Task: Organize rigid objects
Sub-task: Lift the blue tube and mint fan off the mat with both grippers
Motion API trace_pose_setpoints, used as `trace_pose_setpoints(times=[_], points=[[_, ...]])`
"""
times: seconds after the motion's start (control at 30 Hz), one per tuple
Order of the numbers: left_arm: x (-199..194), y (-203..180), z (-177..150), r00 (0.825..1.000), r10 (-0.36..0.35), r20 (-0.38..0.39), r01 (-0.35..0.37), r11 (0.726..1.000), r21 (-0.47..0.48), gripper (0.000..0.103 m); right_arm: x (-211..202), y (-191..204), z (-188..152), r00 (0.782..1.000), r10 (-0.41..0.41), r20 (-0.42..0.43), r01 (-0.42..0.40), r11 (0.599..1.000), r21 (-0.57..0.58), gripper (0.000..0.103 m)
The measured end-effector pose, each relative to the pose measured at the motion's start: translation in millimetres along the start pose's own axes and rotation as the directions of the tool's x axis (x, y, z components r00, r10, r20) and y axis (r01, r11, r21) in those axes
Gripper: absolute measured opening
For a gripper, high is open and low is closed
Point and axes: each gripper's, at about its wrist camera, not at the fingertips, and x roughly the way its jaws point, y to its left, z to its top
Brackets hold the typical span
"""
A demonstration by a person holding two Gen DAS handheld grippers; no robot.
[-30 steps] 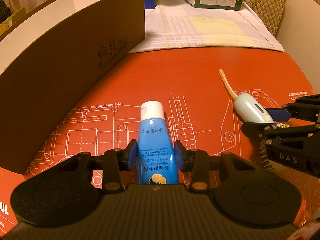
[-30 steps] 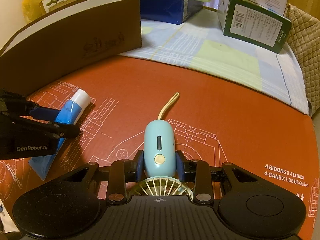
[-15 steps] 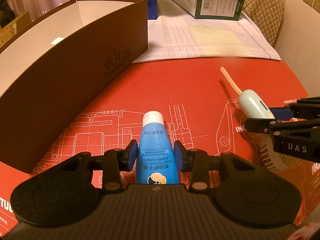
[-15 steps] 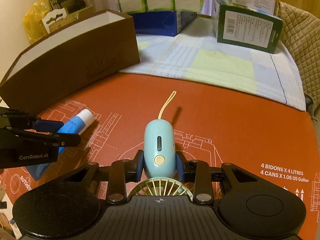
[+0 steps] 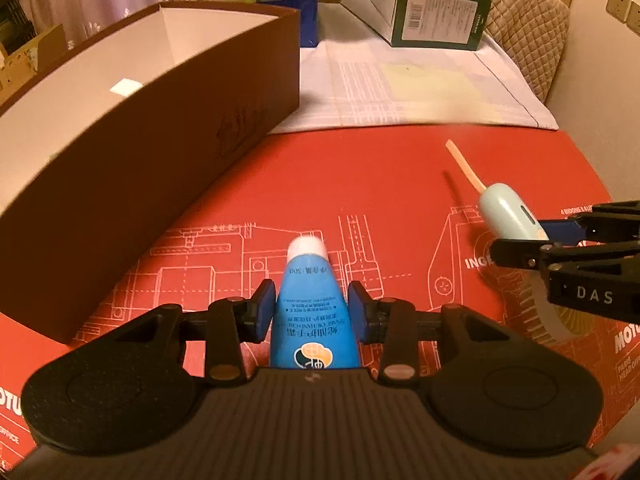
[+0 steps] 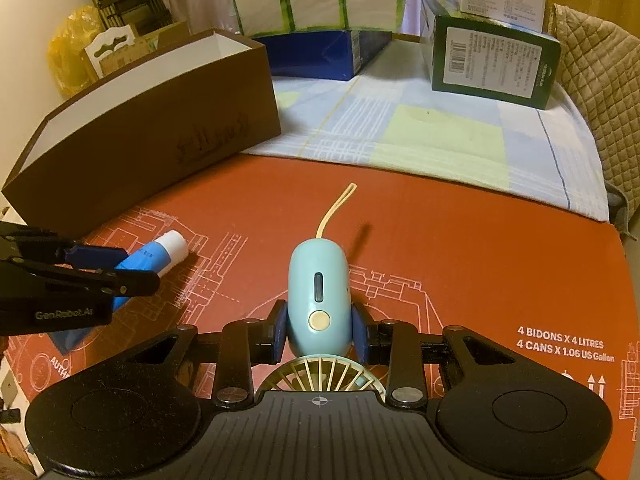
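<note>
My left gripper (image 5: 312,314) is shut on a blue tube with a white cap (image 5: 310,300), held above the red mat. The tube also shows in the right wrist view (image 6: 154,258), with the left gripper (image 6: 116,272) around it. My right gripper (image 6: 319,328) is shut on the handle of a light blue handheld fan (image 6: 319,288) with a beige strap; its fan head sits under the gripper. The fan also shows in the left wrist view (image 5: 506,214), held by the right gripper (image 5: 532,242). An open brown box (image 5: 168,132) with a white inside stands to the left.
A red printed mat (image 6: 460,248) covers the near table. A checked cloth (image 6: 420,128) lies beyond it. A green carton (image 6: 492,56), a blue box (image 6: 320,54) and a wrapped green pack (image 6: 316,0) stand at the back. A quilted chair back (image 5: 524,40) is at the right.
Both grippers have risen with their objects: the tube and the fan have come up off the mat. The box's inside now shows more.
</note>
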Motion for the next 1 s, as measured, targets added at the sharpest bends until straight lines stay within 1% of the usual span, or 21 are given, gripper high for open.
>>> trace_pose_setpoints(times=[0.17,0.23,0.33,0.4,0.5,0.57,0.73,0.8,1.0], points=[[-4.8,0.5,1.7,1.0,-0.004,0.011,0.004,1.0,0.0,0.034,-3.8,-0.2,0.6,1.0,0.003,0.013,-0.003,1.0,0.002,0.03],[-2.0,0.3,0.7,1.0,-0.002,-0.005,0.002,1.0,-0.001,0.034,-4.7,0.3,0.5,1.0,0.006,0.014,-0.006,1.0,0.0,0.03],[8.0,2.4,-3.2,0.998,-0.02,-0.059,0.018,1.0,-0.024,0.034,-4.5,-0.9,0.1,1.0,0.008,0.012,-0.008,1.0,0.002,0.03],[14.1,2.9,-6.1,0.997,-0.023,-0.079,0.02,0.999,-0.032,0.033,-4.9,-1.1,-0.9,1.0,0.009,0.009,-0.009,1.0,0.002,0.03],[21.6,0.9,-6.8,0.995,-0.016,-0.094,0.014,1.0,-0.024,0.035,-4.1,-1.3,-2.4,1.0,0.009,0.002,-0.009,1.0,0.005,0.03],[27.7,-0.7,-6.8,0.995,0.005,-0.104,-0.007,1.0,-0.014,0.034,-4.0,-2.1,-2.8,1.0,0.011,-0.002,-0.011,1.0,0.008,0.03],[32.6,-2.7,-2.1,0.995,0.013,-0.098,-0.013,1.0,0.002,0.034,-5.5,-4.0,-4.5,1.0,0.005,-0.003,-0.005,1.0,0.014,0.03],[33.8,-3.7,0.4,0.995,0.018,-0.096,-0.017,1.0,0.006,0.029,-5.6,-5.8,-5.5,1.0,0.003,-0.005,-0.003,1.0,0.019,0.03],[29.2,-10.3,2.1,0.997,0.024,-0.074,-0.022,0.999,0.032,0.029,-7.6,-8.0,-6.7,1.0,0.006,-0.002,-0.006,1.0,0.027,0.03]])
